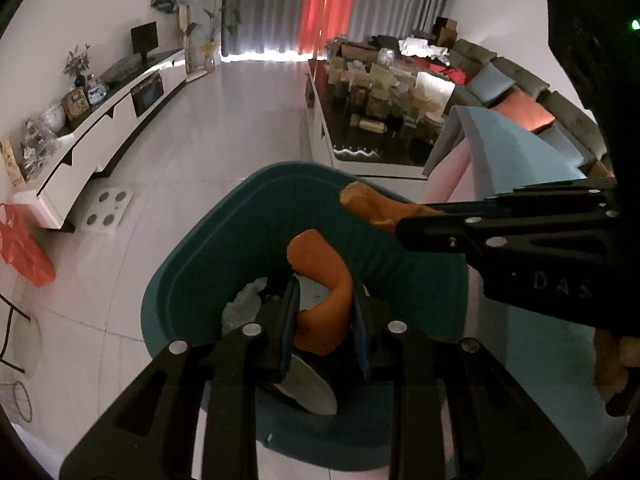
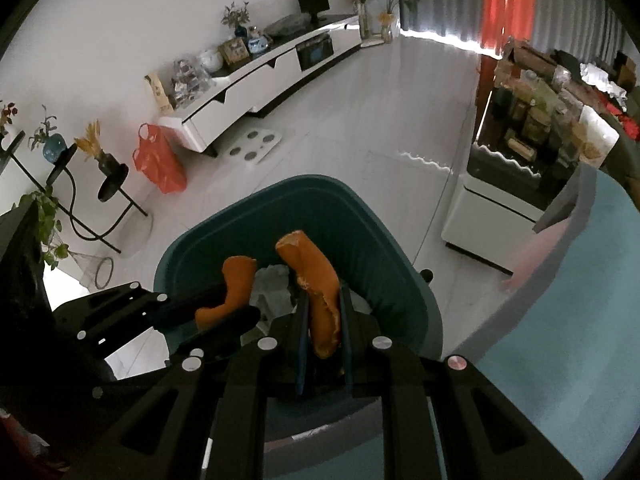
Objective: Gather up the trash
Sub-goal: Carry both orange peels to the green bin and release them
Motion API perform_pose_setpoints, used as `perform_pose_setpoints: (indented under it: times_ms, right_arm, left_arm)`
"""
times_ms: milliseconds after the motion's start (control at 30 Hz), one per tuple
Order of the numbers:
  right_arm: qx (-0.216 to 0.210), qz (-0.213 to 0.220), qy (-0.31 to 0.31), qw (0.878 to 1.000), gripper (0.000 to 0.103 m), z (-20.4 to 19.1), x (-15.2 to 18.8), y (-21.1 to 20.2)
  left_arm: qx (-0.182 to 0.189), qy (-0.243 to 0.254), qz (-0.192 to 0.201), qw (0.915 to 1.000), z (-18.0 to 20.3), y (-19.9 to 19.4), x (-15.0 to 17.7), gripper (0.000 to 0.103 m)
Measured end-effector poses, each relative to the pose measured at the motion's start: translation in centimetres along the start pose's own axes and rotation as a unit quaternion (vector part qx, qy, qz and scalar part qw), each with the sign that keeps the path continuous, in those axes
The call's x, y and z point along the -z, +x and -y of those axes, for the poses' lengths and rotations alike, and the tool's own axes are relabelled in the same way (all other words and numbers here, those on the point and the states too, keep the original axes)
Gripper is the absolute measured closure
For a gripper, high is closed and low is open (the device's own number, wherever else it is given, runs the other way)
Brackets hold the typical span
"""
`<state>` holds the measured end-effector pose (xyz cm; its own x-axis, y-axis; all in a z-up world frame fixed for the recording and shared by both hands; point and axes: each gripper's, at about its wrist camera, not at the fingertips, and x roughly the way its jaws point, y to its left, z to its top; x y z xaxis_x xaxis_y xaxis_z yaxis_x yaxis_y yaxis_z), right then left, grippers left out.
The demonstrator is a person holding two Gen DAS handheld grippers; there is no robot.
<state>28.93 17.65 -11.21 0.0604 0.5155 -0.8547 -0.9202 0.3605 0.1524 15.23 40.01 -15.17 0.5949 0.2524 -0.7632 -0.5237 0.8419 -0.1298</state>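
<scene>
Two orange peels, both pinched over the teal bin (image 1: pixel 176 280), nothing let go yet

Left gripper (image 1: pixel 326 320): pads pressed onto a curled peel (image 1: pixel 324 292), low centre of the left view. Held near its lower fold; upper end arches free above the tips. Same peel (image 2: pixel 234 292) seen in the right view at centre left, sticking up from the dark fingers (image 2: pixel 224 320) that come in from the lower left.

Right gripper (image 2: pixel 324 328): narrowly closed on a longer peel (image 2: pixel 316 280), low centre of the right view, gripped around its lower half, torn end pointing up the frame. In the left view, that peel (image 1: pixel 372 204) juts from the right-hand fingers (image 1: pixel 440 220) at centre right, above the far rim.

Bin fills the lower middle of both views. Inside: crumpled white paper (image 1: pixel 244 304), and a pale flat disc (image 1: pixel 308 388) below the left pads, maybe a lid, hard to tell.

Handling, judged from looks:
- Light, thin, leathery; bends instead of breaking
- Curl stays in shape, so stiff enough to hold by one end
- Pith side probably damp and a bit tacky; may cling to a pad on release
- Best hold across the flat of the strip, pads on skin and pith, near a fold where it is thickest
- Little squeeze needed; a hard squeeze only tears it

Both peels look to be inside the rim line, so a drop should land in the bin
</scene>
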Motion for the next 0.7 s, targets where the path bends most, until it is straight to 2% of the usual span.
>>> perform_pose_setpoints:
  times_ms: [167,367,467,533,700]
  right_arm:
    - [0.006,-0.015,-0.001,1.0,0.089,-0.1,-0.3,1.0]
    - [0.012,-0.026,0.005,1.0,0.083,-0.1,-0.8,1.9]
    - [0.015,-0.02,0.011,1.0,0.078,-0.1,-1.1,1.7]
    - [0.014,-0.016,0.016,1.0,0.076,0.0,-1.0,1.6]
    - [0.014,-0.003,0.025,1.0,0.076,0.5,-0.7,0.6]
  left_arm:
    - [-0.001,-0.001,-0.014,0.9999,-0.5,1.8,0.0,0.075]
    - [-0.009,0.002,-0.034,0.9994,-0.4,4.2,-0.2,0.068]
    - [-0.012,0.0,-0.027,0.9996,-0.5,4.3,-0.5,0.062]
    - [-0.015,0.0,-0.028,0.9995,-0.8,4.3,-0.4,0.054]
    - [-0.024,-0.007,-0.015,0.9996,-1.1,3.6,-0.7,0.049]
